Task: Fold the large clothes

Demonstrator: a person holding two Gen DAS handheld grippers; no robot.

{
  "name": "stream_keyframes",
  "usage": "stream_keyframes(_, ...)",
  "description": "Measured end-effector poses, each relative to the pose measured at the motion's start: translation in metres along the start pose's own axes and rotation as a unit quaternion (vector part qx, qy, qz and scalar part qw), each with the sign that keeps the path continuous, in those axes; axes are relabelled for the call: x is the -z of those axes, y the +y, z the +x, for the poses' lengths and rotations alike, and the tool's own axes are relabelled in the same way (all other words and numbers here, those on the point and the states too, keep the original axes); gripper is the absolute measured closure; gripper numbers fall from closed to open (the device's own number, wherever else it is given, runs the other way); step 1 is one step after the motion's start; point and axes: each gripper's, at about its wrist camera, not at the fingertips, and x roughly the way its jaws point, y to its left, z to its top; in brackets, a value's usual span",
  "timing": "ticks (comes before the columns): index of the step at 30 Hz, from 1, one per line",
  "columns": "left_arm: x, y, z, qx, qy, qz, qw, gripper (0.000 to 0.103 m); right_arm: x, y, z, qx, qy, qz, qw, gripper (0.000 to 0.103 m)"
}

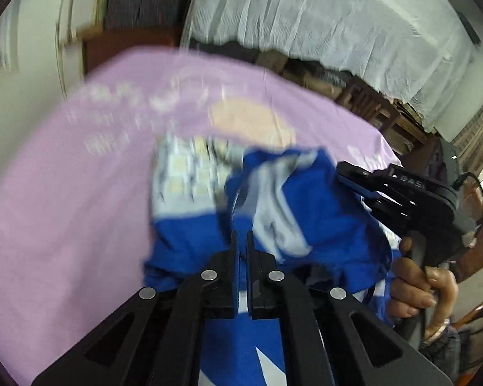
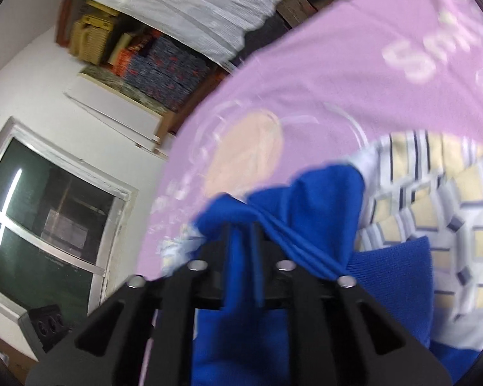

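A blue garment [image 1: 322, 212] with white stripes and a checked cream-and-white panel [image 1: 183, 177] hangs bunched above a pink printed sheet [image 1: 64, 209]. My left gripper [image 1: 241, 241] is shut on a fold of the blue garment. My right gripper [image 2: 241, 228] is shut on another bunch of the blue garment [image 2: 283, 199]; the checked panel [image 2: 434, 212] lies to its right. The right gripper also shows in the left wrist view [image 1: 347, 177], held by a hand [image 1: 415, 286]. Both views are motion-blurred.
The pink sheet [image 2: 322, 74] covers the work surface. Behind it are shelves draped with white cloth [image 1: 322, 16], stacked boxes [image 2: 164, 64], a white wall and a dark window [image 2: 48, 222].
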Motion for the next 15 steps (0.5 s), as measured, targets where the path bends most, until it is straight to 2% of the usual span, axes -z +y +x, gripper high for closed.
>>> stream_keyframes(2, -0.008, -0.010, -0.014, 0.012, -0.021, 0.013, 0.9996, 0.100, 0.002, 0.016, -0.019, -0.013, -0.010, -0.018, 1.000, 0.086)
stream_keyframes(3, -0.013, -0.018, -0.016, 0.034, -0.024, 0.019, 0.9989, 0.099, 0.005, 0.023, -0.029, -0.022, -0.015, -0.026, 0.999, 0.086)
stream_keyframes(6, -0.013, -0.035, -0.004, 0.066, -0.006, 0.033, 0.9973, 0.098, 0.024, 0.037, -0.059, -0.014, -0.031, -0.055, 0.998, 0.085)
stream_keyframes(8, -0.002, -0.043, 0.016, 0.063, 0.020, 0.046, 0.9967, 0.098, 0.041, 0.034, -0.070, 0.002, -0.032, -0.064, 0.997, 0.081)
stream_keyframes(10, 0.013, -0.045, 0.036, 0.058, 0.050, 0.055, 0.9955, 0.098, 0.058, 0.023, -0.070, 0.017, -0.016, -0.062, 0.998, 0.081)
stream_keyframes(12, 0.027, -0.045, 0.060, 0.032, 0.083, 0.071, 0.9935, 0.098, 0.069, 0.012, -0.060, 0.038, 0.009, -0.056, 0.998, 0.081)
stream_keyframes(14, 0.031, -0.043, 0.067, 0.026, 0.079, 0.082, 0.9932, 0.098, 0.078, -0.001, -0.041, 0.064, 0.044, -0.045, 0.996, 0.086)
stream_keyframes(15, 0.030, -0.043, 0.067, 0.027, 0.083, 0.082, 0.9929, 0.098, 0.080, -0.006, -0.037, 0.060, 0.046, -0.044, 0.996, 0.086)
